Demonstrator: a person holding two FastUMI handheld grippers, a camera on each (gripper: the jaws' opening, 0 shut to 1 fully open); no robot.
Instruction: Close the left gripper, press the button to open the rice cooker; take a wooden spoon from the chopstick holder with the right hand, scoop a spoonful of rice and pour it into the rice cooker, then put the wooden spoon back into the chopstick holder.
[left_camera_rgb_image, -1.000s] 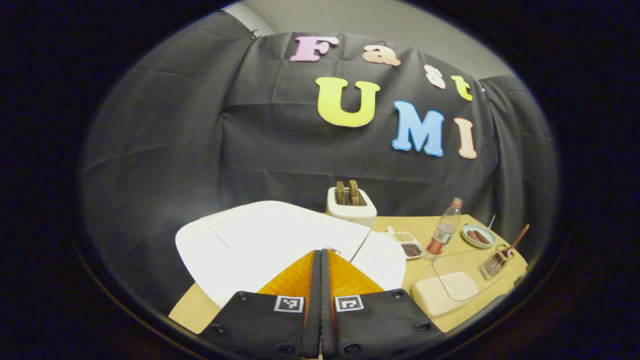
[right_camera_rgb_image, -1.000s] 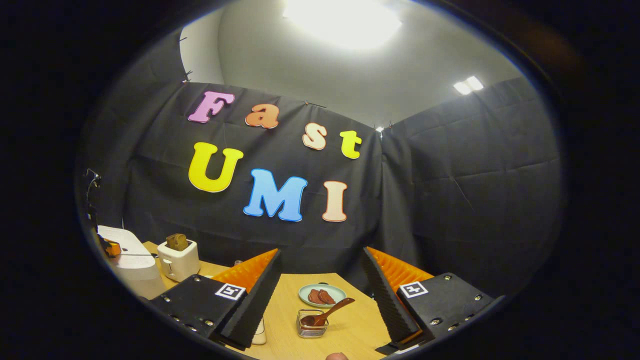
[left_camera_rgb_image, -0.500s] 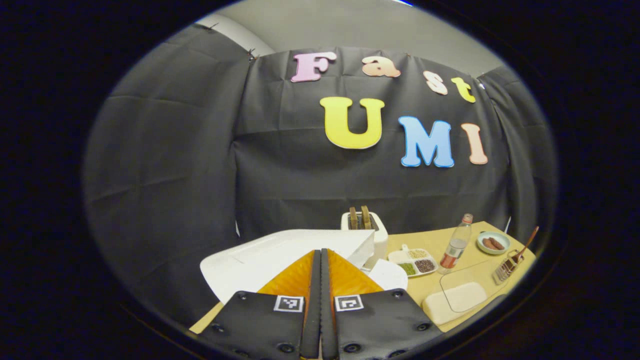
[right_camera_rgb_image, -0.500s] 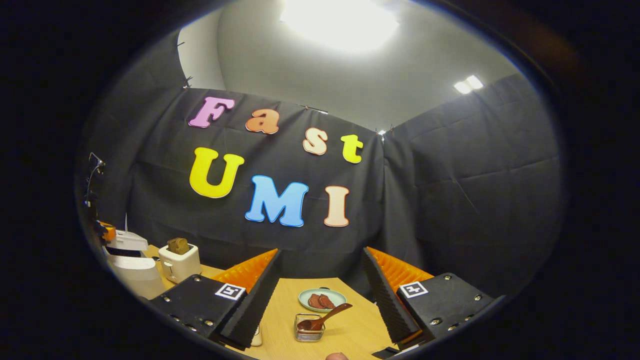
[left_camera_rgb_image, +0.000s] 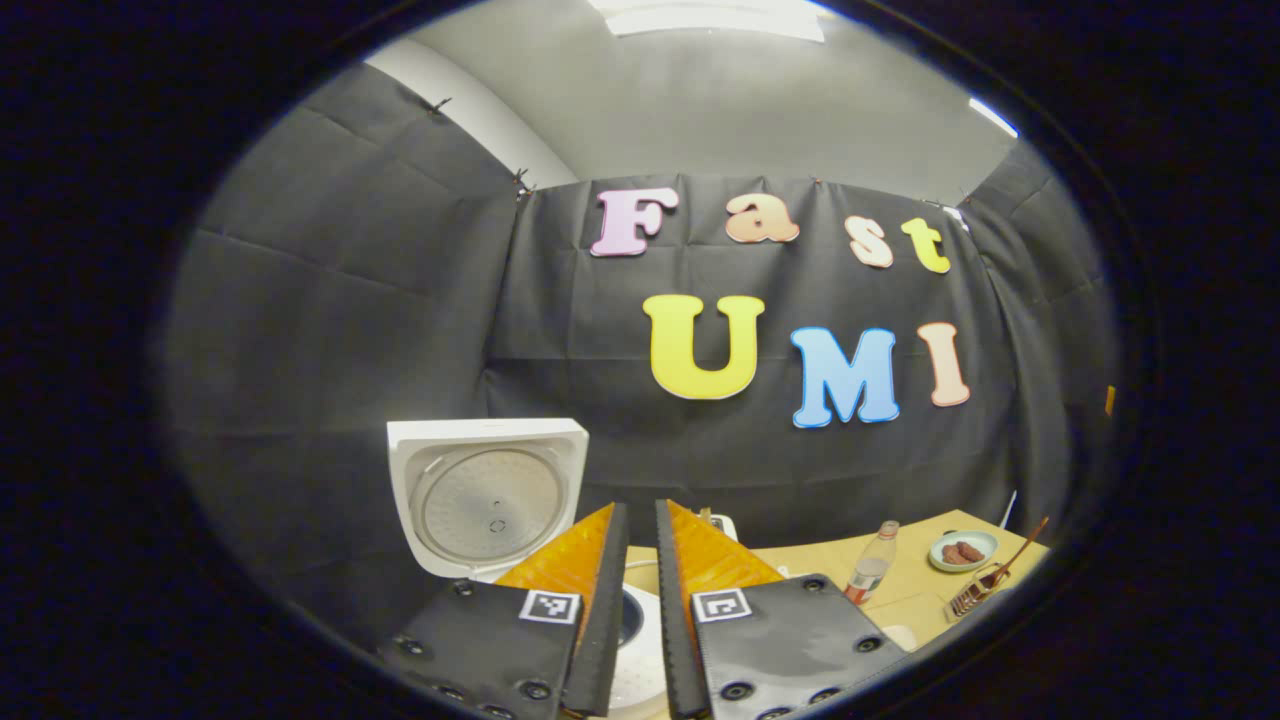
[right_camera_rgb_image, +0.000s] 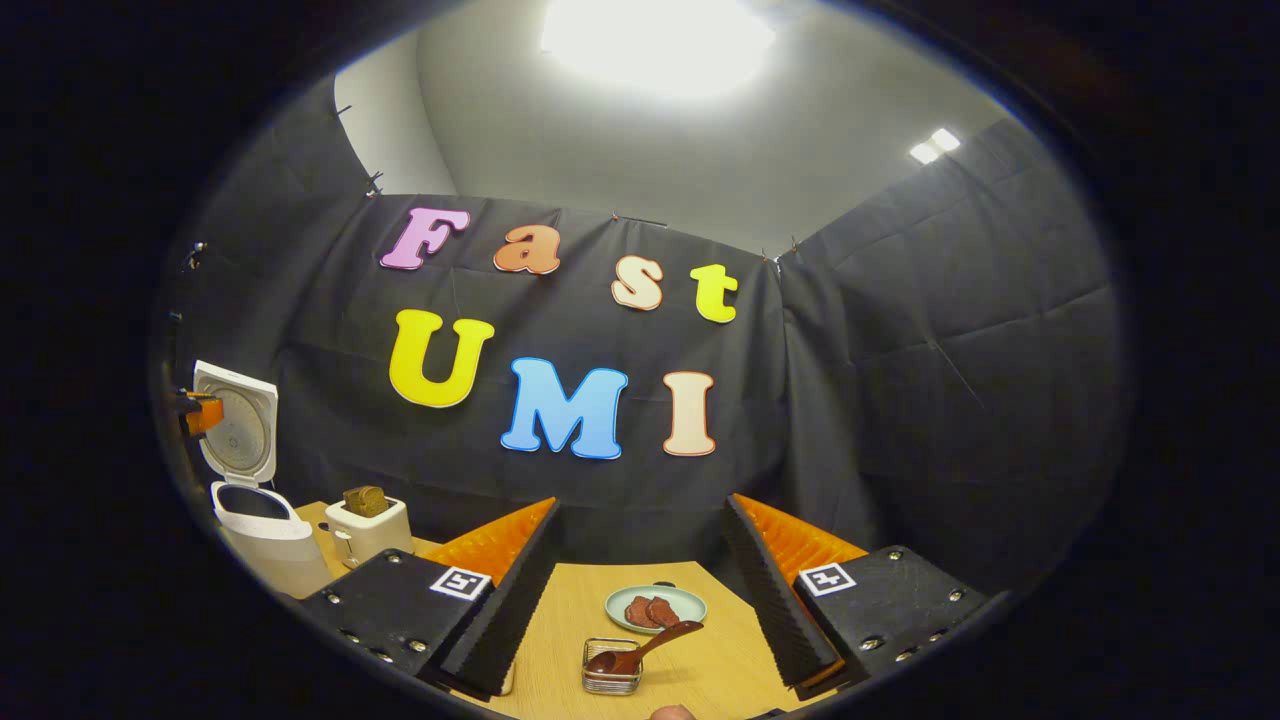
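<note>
Wooden spoon (right_camera_rgb_image: 645, 645) propped in the wire chopstick holder (right_camera_rgb_image: 611, 668), framed between the wide-open jaws of the right gripper (right_camera_rgb_image: 640, 580). Beyond, left, rice cooker (right_camera_rgb_image: 262, 520) with lid up. Left gripper (left_camera_rgb_image: 640, 570), jaws barely parted, above the pot; lid's underside (left_camera_rgb_image: 487, 500) plain here. Risk: light holder tipping if spoon snags.

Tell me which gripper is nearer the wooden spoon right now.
Right. The right gripper hangs open just above the wooden spoon in its wire holder. The left gripper is over the open rice cooker, with the spoon far off at the table's other end.
</note>
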